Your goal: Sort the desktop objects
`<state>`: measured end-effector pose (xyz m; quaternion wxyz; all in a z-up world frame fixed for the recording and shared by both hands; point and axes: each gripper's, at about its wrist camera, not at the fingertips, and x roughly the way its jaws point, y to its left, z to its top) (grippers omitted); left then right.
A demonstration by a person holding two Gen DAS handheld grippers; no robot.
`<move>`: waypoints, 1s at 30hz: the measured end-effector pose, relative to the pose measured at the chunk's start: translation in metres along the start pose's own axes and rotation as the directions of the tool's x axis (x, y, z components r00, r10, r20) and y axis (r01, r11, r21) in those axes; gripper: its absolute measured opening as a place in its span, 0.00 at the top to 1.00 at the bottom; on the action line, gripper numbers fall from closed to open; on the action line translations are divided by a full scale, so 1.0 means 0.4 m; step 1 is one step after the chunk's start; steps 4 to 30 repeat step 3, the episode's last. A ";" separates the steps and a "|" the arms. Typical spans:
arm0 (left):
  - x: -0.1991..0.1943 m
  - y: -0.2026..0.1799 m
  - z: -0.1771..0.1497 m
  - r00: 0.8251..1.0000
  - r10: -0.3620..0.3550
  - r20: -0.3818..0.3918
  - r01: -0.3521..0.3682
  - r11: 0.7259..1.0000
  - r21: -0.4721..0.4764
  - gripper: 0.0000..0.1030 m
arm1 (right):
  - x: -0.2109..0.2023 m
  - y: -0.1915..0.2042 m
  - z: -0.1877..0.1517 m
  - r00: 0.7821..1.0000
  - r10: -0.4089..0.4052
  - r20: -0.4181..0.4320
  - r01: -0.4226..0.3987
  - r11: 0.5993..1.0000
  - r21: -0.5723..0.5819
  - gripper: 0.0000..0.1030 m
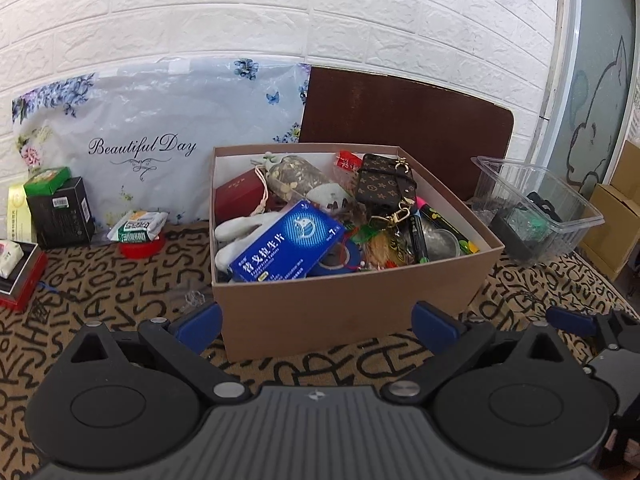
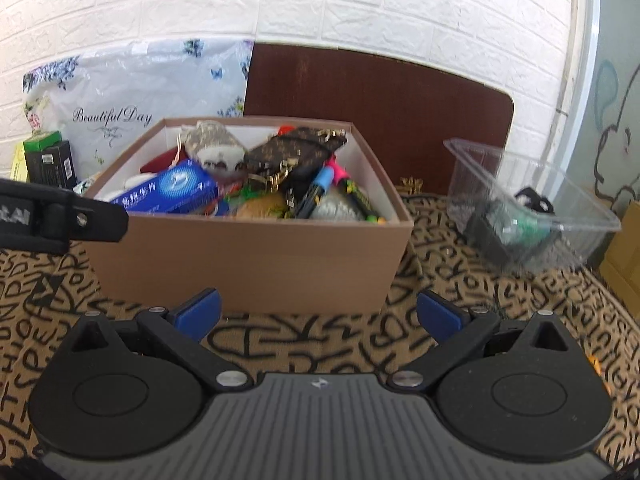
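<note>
Item: brown cardboard box point(image 1: 352, 312), set on a letter-patterned tablecloth point(image 1: 100, 296) and heaped with mixed desktop objects: a blue medicine carton point(image 1: 286, 242) at the near left, a monogrammed phone case point(image 1: 386, 180) towards the back, marker pens point(image 2: 320, 188) along the right side. A clear plastic tub point(image 2: 532, 200), well apart to the right, is already holding a dark item. The left gripper point(image 1: 316, 326) and right gripper point(image 2: 318, 312) are held short of the box's near wall, jaws spread wide, nothing between them. Step judged: approach, no object yet selected. Next move judged to require one gripper raised over the rim and closed on a top-lying piece.
</note>
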<state>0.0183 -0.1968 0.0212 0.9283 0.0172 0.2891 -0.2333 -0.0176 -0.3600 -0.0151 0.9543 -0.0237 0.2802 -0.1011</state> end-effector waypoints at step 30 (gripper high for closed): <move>-0.015 0.001 -0.011 1.000 -0.004 -0.005 0.004 1.000 -0.011 0.00 | -0.003 0.006 -0.014 1.000 -0.006 -0.016 0.006 1.000 0.003 0.02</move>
